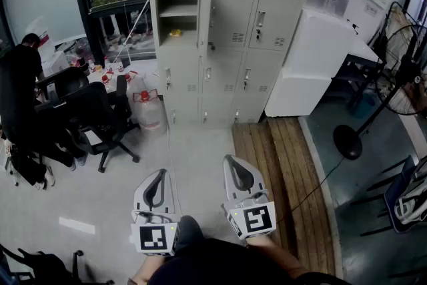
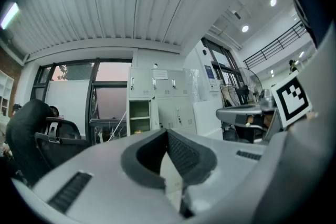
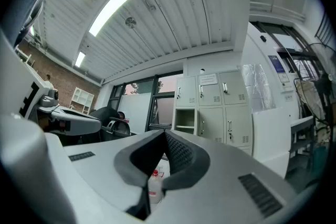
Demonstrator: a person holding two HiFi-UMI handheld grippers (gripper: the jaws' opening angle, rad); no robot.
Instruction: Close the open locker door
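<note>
The lockers [image 1: 230, 30] stand at the far wall, in the upper middle of the head view. One door [image 1: 205, 18], in the second row of the left column, is swung out and shows nearly edge-on. The compartment [image 1: 177, 10] to its left stands open, with a shelf inside and a small yellow thing [image 1: 175, 32] on its bottom.

Both grippers are low in the head view, close to the person and well apart from the door, with floor [image 1: 193, 143] between. The left gripper [image 1: 158, 178] and the right gripper [image 1: 233, 167] are side by side and point toward the lockers. Each has its jaws together at the tips, with nothing between them. In both gripper views the open compartment shows far off, above the jaw tips.
</note>
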